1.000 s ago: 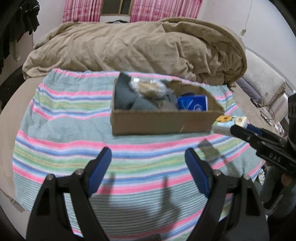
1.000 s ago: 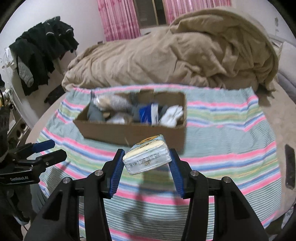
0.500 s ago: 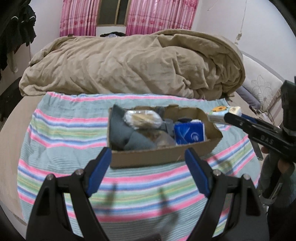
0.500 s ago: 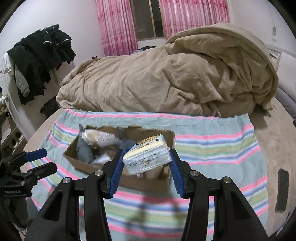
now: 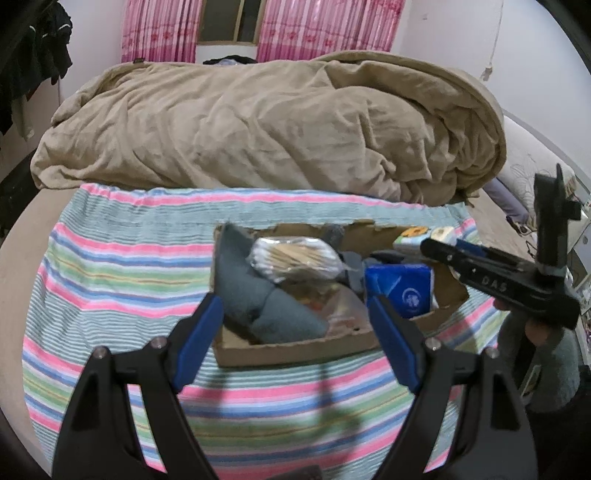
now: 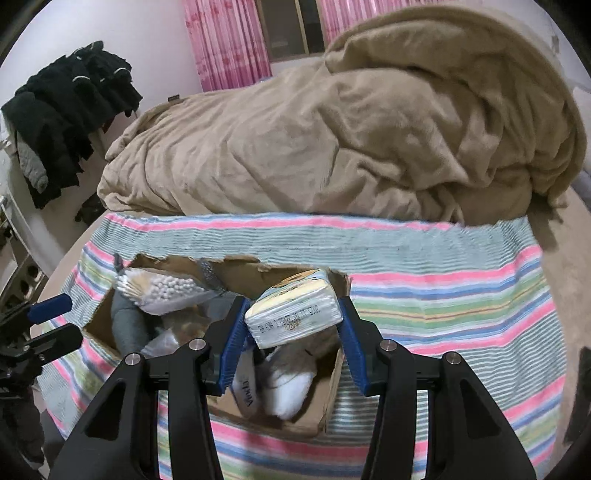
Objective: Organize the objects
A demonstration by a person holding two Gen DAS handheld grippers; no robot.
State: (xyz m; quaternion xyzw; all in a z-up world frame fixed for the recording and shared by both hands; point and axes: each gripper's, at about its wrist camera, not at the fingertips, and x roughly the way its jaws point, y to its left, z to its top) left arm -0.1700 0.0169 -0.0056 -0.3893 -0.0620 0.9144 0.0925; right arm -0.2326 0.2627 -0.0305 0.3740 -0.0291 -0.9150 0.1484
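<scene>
A cardboard box [image 5: 295, 347] [image 6: 325, 413] sits on a striped cloth [image 5: 110, 266] on the bed. It holds grey cloth [image 5: 251, 295], a bag of cotton swabs [image 5: 291, 258] [image 6: 162, 291], a blue pack [image 5: 399, 288] and white items. My right gripper [image 6: 291, 321] is shut on a tissue pack [image 6: 295, 310] and holds it above the box's right end; it also shows in the left wrist view [image 5: 421, 240]. My left gripper [image 5: 295, 332] is open and empty, above the box's near edge.
A crumpled tan duvet [image 5: 277, 122] fills the bed behind the cloth. Dark clothes [image 6: 62, 110] hang at the left wall. Pink curtains [image 5: 159, 33] cover the back wall. A pillow [image 5: 524, 177] lies at the right.
Both grippers have risen and moved forward over the box. The right gripper carried the tissue pack from in front of the box to above its right end. The left stayed open.
</scene>
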